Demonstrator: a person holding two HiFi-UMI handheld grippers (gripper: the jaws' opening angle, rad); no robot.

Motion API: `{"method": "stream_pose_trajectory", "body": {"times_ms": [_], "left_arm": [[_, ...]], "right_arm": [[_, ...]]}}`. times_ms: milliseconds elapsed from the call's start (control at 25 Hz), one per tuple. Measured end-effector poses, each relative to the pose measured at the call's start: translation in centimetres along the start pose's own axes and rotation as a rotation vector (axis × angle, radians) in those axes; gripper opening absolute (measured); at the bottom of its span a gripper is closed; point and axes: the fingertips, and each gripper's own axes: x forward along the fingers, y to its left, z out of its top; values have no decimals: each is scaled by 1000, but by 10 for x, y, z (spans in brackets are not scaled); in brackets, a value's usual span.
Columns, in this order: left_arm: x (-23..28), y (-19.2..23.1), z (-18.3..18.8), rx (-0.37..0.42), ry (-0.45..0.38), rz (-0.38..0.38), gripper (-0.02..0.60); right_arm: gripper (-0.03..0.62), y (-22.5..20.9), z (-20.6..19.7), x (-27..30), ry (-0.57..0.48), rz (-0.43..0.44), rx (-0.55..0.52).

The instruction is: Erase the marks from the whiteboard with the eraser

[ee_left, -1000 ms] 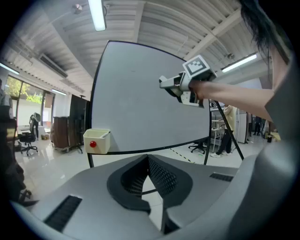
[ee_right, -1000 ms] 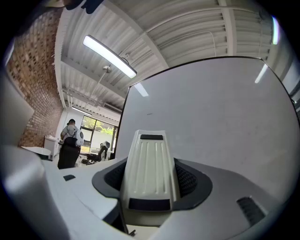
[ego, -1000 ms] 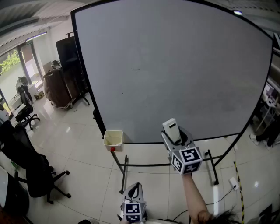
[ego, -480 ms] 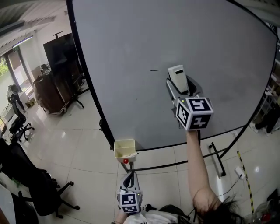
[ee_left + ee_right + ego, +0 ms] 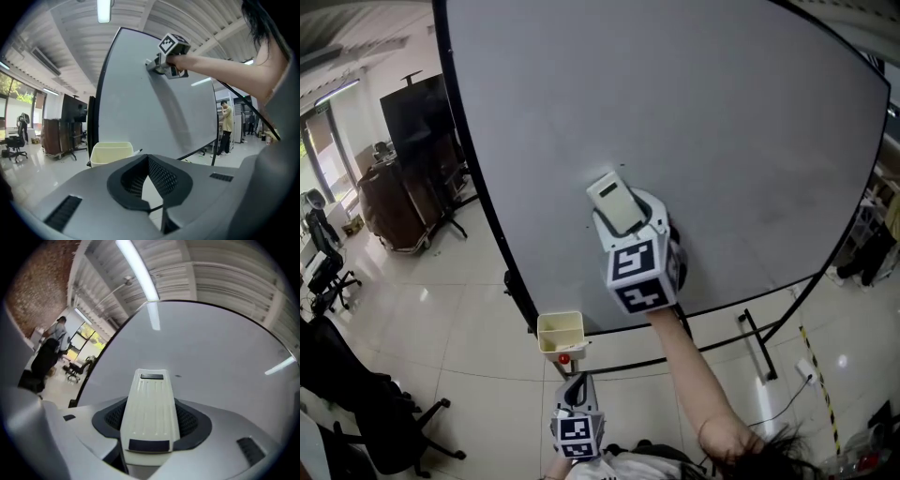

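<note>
eraser against whiteboard, its underside hidden

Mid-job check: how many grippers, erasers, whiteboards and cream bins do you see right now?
grippers: 2, the left gripper and the right gripper
eraser: 1
whiteboard: 1
cream bin: 1
Total: 5

Glossy pale floor tiles; a black office chair at left; a dark screen beyond; a tube light under a ribbed ceiling; a brick wall.
</note>
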Motion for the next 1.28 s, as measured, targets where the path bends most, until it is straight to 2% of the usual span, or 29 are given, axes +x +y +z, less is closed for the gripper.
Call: {"method": "stream_pose_trajectory", "body": {"times_ms": [80,160,200,400,520,640,760,840,960,1080,1200,1280], "left_arm": [[3,-8,3,-6,-9,-7,-22],[6,-18,8,4,-17,-24,-23],[7,-22,9,9,-17,-34,-23],[4,-28,-3,10,12,-36,-23],[1,-20,-4,2,14,-9,-23],[-1,-13,-2,-5,8,15,-23],[-4,-11,-2,-11,8,28,-21],[-5,-11,-5,-8,14,31,-23],[-6,-10,-5,-7,13,33,-23],[-7,-9,-1,-4,4,36,-22],[-9,-7,1,-2,2,37,-21],[-12,-7,-2,-8,5,32,-23]], "right_arm": [[275,32,-5,5,23,69,-78],[275,27,-3,2,9,87,-71],[275,11,0,-3,-8,66,-43],[275,-124,-6,-40,-59,-166,187],[275,-149,-14,-40,-32,-222,225],[276,-136,-13,-31,-30,-240,200],[276,-98,-3,-21,-36,-170,181],[276,-56,6,-11,-16,-106,106],[276,13,0,6,46,-19,-79],[276,54,-14,16,93,31,-191],[276,61,-14,16,71,62,-166],[278,61,-15,4,45,100,-91]]}}
